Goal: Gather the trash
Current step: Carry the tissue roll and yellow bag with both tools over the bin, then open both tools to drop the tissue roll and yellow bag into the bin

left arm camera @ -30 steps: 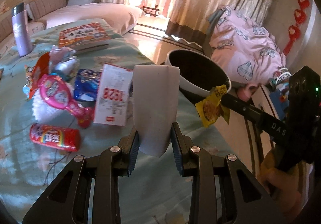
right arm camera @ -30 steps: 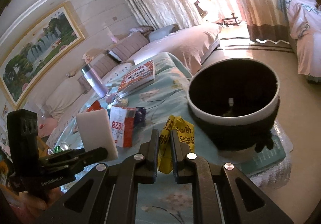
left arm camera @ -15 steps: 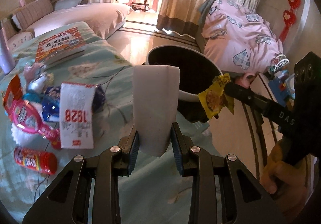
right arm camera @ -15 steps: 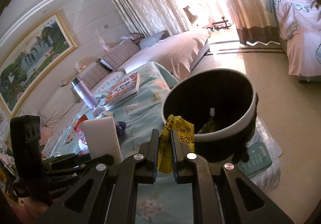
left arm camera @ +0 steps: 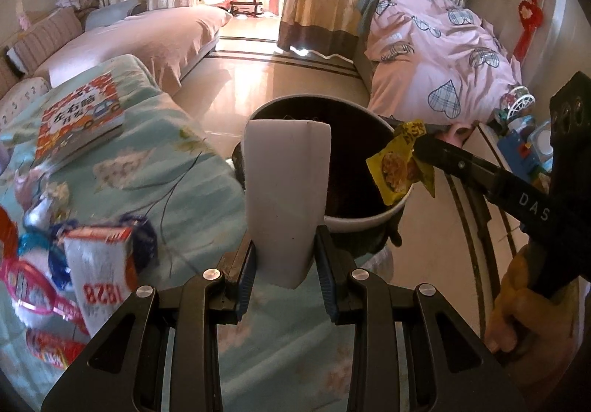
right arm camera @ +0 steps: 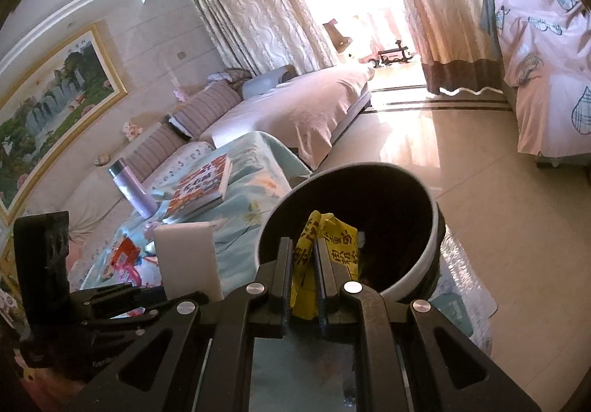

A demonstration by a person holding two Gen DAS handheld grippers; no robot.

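Crowding the teal flowered bedspread [left arm camera: 155, 168] at nine o'clock of the left wrist view lie a white carton printed 1828 [left arm camera: 98, 277], red and pink snack wrappers [left arm camera: 33, 295] and an orange picture book [left arm camera: 79, 118]. At centre, the left gripper [left arm camera: 285, 266] clamps a white folded paper carton [left arm camera: 286, 190] upright, masking part of a round black waste bin with a white rim [left arm camera: 365, 218]. At three o'clock the right gripper [right arm camera: 303, 277], held by a hand [left arm camera: 517, 305], pinches a crumpled yellow snack wrapper [right arm camera: 325, 260] at the bin's rim. Patterned curtains [right arm camera: 255, 13], a pink-covered sofa [right arm camera: 291, 109] and glossy floor tiles [right arm camera: 461, 153] fill the sunlit room.
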